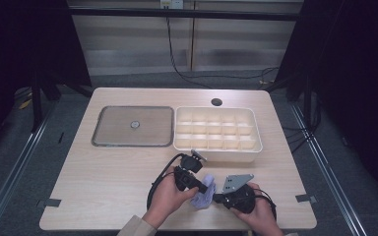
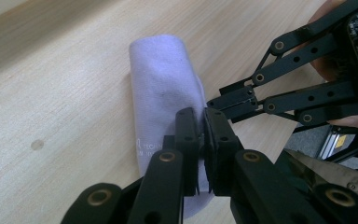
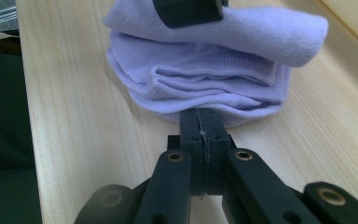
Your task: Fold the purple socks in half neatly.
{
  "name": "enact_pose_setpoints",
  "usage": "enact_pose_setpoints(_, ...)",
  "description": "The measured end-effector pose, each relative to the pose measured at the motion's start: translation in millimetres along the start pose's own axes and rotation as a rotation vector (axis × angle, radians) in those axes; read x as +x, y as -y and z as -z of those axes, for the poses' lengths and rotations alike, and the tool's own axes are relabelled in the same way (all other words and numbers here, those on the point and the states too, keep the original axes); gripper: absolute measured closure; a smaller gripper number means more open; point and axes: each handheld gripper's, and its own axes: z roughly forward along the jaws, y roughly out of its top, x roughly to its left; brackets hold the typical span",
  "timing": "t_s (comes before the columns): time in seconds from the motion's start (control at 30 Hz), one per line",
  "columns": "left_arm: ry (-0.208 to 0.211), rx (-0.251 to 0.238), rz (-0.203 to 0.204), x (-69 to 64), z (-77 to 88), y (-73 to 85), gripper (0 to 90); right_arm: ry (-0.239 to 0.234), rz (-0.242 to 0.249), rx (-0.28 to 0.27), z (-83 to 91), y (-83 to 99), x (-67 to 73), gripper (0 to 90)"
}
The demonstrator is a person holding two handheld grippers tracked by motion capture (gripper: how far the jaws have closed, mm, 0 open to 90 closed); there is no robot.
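A folded lavender sock lies on the wooden table near its front edge, between two hands. My left gripper comes from the left and is shut on the sock, with fabric squeezed between its jaws. My right gripper comes from the right. Its jaws are pressed together at the near rim of the sock and seem to pinch its edge. In the left gripper view the right gripper meets the sock's side. A jaw of the left gripper rests on top of the folds.
A shallow metal tray sits at the back left of the table. Beside it stands a white box divided into several small compartments. A cable hole is behind the box. The table's front edge is close to the hands.
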Motion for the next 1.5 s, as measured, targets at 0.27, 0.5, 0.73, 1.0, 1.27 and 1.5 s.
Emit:
enact_pose_setpoints(0.27, 0.002, -0.009, 0.003, -4.3, 0.5, -0.8, 85.1, -0.006, 0.016, -0.008, -3.0, -2.2, 1.1, 90.0)
enact_pose_setpoints(0.5, 0.008, -0.012, 0.011, -3.7, -1.3, -0.1, 85.0, -0.015, 0.039, -0.013, -7.1, -6.3, -1.1, 90.0)
enact_pose_setpoints(0.73, 0.005, -0.019, 0.012, -1.1, 0.9, 0.7, 85.1, -0.027, 0.031, -0.022, -10.1, -8.4, -1.7, 90.0)
enact_pose_setpoints(1.0, 0.011, -0.025, 0.007, -0.4, -1.0, 1.8, 85.0, -0.028, 0.013, -0.026, -11.2, -8.6, -1.8, 90.0)
enact_pose_setpoints(1.27, 0.000, -0.023, 0.009, 1.2, -4.6, 4.0, 85.0, -0.031, 0.015, -0.029, -12.2, -9.2, -2.9, 90.0)
enact_pose_setpoints(1.5, 0.007, -0.022, 0.009, 5.2, -11.9, 5.0, 84.9, -0.038, 0.010, -0.039, -14.3, -10.3, -2.0, 90.0)
